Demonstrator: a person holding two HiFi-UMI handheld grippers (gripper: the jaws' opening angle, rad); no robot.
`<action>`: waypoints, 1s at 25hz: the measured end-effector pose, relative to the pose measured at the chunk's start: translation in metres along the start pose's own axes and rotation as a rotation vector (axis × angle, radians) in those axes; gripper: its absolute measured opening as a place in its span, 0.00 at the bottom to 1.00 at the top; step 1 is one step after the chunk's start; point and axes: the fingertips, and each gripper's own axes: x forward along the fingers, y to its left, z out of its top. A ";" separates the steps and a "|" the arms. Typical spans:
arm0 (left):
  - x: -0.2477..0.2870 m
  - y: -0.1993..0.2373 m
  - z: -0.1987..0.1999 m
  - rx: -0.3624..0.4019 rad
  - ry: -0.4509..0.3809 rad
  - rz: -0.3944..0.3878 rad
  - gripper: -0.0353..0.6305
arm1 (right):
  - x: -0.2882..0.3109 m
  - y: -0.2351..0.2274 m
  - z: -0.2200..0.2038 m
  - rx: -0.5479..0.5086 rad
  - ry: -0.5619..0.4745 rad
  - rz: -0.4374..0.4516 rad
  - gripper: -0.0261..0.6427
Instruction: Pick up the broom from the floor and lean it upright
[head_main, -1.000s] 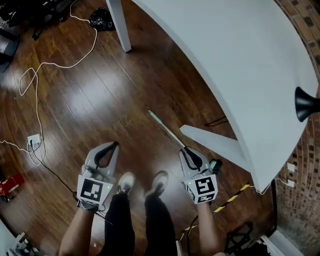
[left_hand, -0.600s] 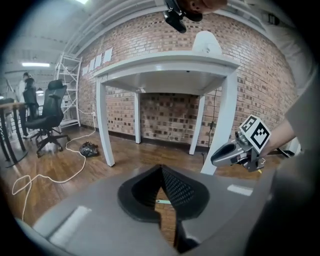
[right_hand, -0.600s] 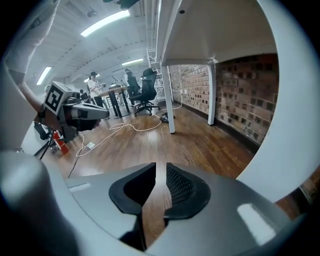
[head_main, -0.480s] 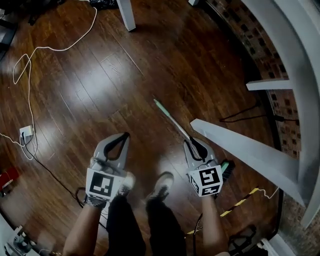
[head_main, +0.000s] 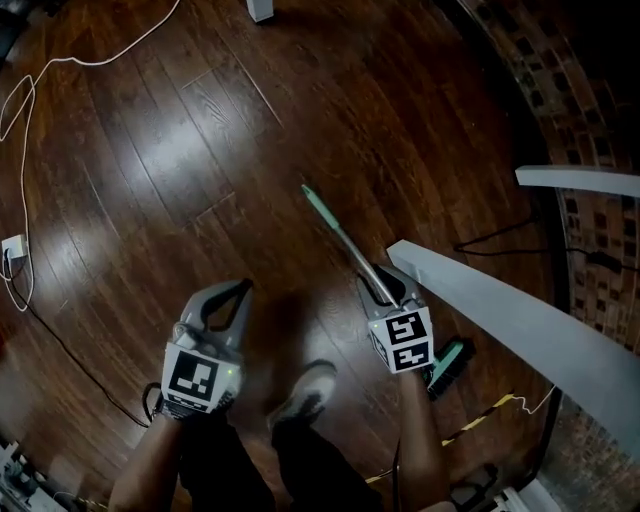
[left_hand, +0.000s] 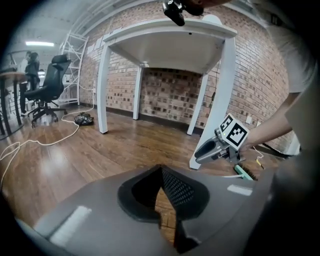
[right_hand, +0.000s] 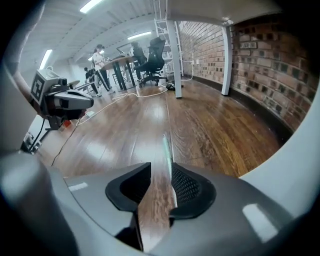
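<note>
The broom (head_main: 345, 240) is lying flat on the floor (head_main: 180, 170), its handle (right_hand: 166, 150) running ahead-left from the right gripper (head_main: 392, 293), whose jaws, just now opening, are straddling it lengthwise without pinching, while the left gripper (head_main: 243, 287), closed and empty, is hanging well apart to its left.

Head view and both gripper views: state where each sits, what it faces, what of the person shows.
Head view: on head, steeply down at broom on floor; arms, legs show.
Left gripper view: on left hand-held gripper, toward the table; right arm shows.
Right gripper view: on right hand-held gripper, its jaws have just been opening around the broom handle.
All share the broom.
</note>
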 end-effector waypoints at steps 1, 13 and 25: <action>0.005 0.001 -0.009 0.005 0.001 0.002 0.05 | 0.010 -0.003 -0.008 -0.004 0.016 0.003 0.25; 0.035 -0.012 -0.037 0.003 -0.016 -0.045 0.05 | 0.085 -0.024 -0.068 -0.119 0.257 0.075 0.28; 0.030 -0.019 -0.058 0.016 0.022 -0.065 0.06 | 0.111 -0.029 -0.089 -0.166 0.411 0.049 0.27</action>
